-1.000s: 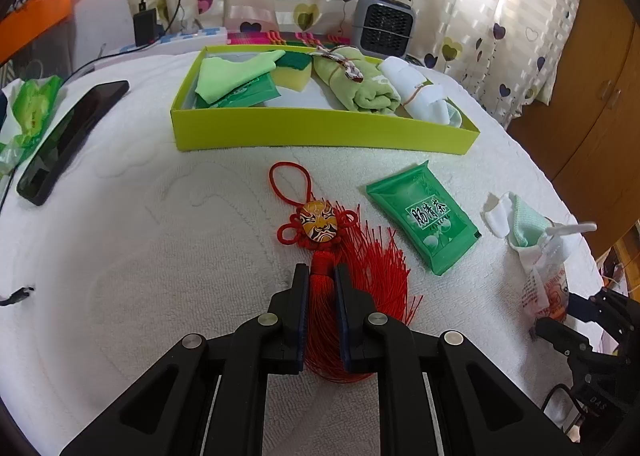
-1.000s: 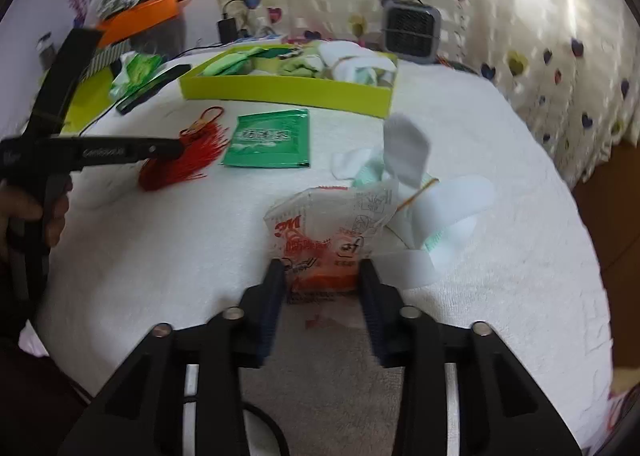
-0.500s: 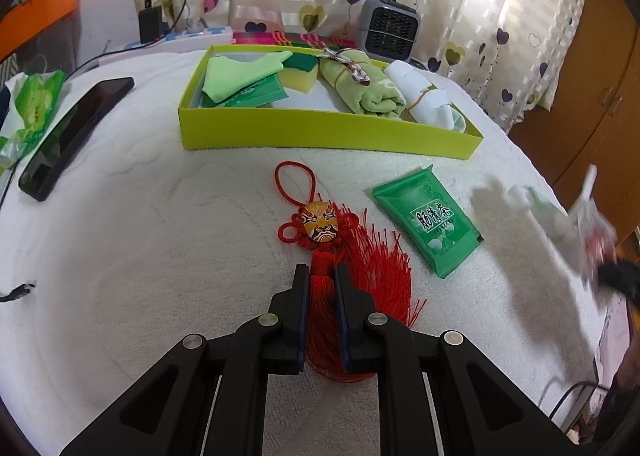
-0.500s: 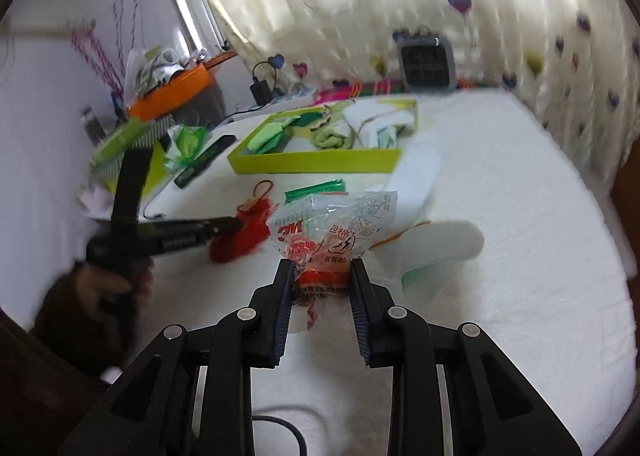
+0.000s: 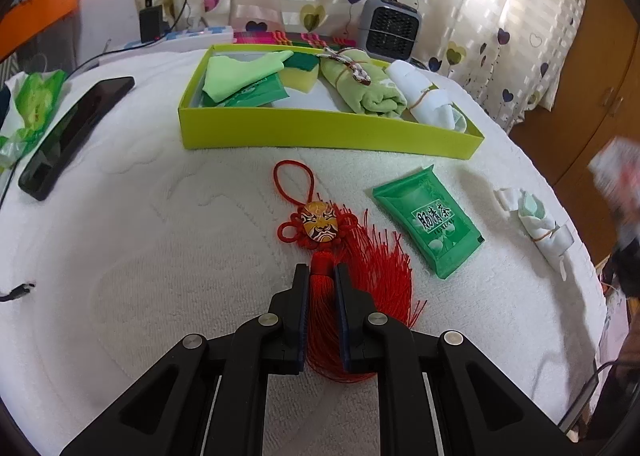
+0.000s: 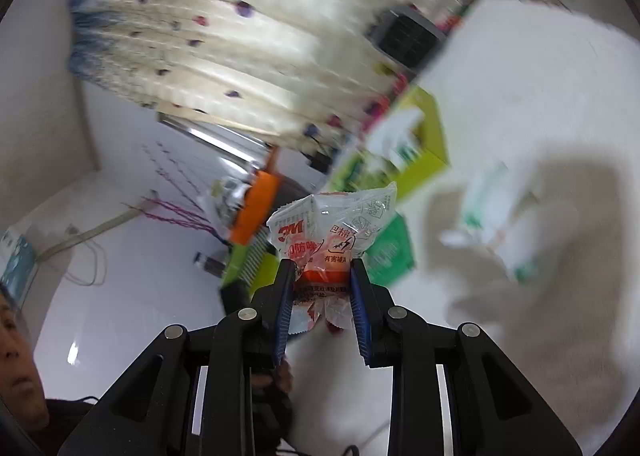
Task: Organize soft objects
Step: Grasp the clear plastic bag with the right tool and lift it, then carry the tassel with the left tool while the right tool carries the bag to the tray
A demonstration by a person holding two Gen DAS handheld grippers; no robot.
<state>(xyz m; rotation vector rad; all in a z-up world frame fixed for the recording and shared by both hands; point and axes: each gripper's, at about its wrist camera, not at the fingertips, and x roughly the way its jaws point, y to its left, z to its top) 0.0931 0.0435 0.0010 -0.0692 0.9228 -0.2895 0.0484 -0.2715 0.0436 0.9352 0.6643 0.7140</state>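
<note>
The left gripper [image 5: 322,272] pinches the red silk tassel with a painted opera-mask medallion [image 5: 320,220], lying on the white towelling table [image 5: 160,256] at 6 o'clock from the lime-green cardboard tray [image 5: 320,131]. The right gripper [image 6: 322,270] clamps a crinkled clear 3M earplug packet [image 6: 332,228], held aloft. Behind it, everything is smeared by blur.

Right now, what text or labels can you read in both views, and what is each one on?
"3M": red logo on the clear earplug packet held in the right tool.
"防噪", "棉": partial characters on that packet; its finer print is too small to read.
"肠清茶": white characters on the green tea packet; the line beneath is too small to read.
Nothing else legible.
</note>
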